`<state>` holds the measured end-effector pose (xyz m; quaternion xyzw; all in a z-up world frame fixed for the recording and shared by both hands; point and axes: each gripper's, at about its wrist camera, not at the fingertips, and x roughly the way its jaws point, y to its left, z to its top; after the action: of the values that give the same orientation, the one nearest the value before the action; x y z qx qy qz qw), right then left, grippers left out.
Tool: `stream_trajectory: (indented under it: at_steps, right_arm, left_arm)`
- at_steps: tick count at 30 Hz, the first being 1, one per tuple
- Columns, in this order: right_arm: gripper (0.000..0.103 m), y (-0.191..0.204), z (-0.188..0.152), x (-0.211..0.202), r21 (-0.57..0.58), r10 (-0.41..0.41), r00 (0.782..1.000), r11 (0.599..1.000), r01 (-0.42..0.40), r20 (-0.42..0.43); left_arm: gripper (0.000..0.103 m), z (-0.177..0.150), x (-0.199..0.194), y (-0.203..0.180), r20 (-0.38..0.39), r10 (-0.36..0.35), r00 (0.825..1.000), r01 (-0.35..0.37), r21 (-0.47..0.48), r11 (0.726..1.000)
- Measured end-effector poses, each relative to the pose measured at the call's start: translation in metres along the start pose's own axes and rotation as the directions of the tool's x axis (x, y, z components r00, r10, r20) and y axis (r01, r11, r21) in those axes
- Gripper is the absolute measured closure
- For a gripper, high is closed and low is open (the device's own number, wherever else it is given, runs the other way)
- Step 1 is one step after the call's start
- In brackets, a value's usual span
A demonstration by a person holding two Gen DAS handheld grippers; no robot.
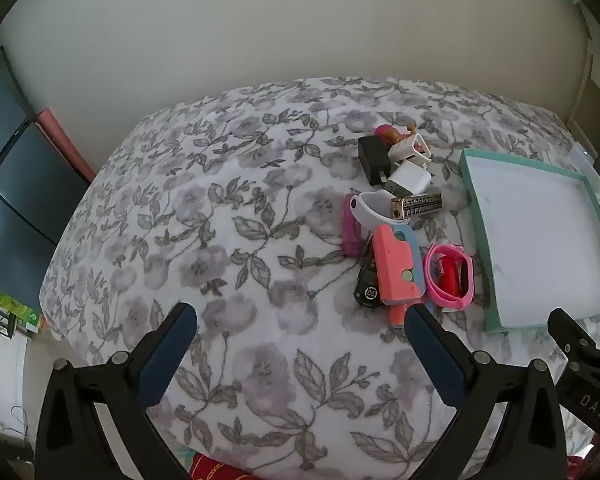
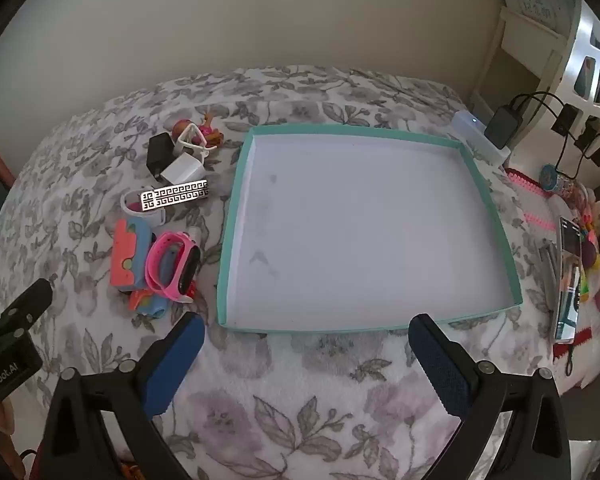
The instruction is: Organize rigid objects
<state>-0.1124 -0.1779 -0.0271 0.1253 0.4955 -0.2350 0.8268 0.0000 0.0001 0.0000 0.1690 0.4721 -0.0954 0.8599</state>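
Hovering wide-jawed and empty, the left gripper (image 1: 300,332) and right gripper (image 2: 306,340) are facing the toy pile (image 1: 396,224) at two o'clock, awaiting sorting into the teal tray (image 2: 232,216).

"das" on the right gripper (image 1: 580,344); "enrobot.ai" on the left gripper (image 2: 8,320).
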Motion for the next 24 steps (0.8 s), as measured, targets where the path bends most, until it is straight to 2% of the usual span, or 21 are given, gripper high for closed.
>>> stream_trajectory:
  at_steps: [24]
  right_arm:
    - [0.0,0.0014,-0.0003,0.0006,-0.004,-0.006,1.0,1.0,0.006,-0.001]
  left_arm:
    - [0.0,-0.0043,0.0041,0.0055,-0.007,0.013,1.0,-0.013,0.006,1.0]
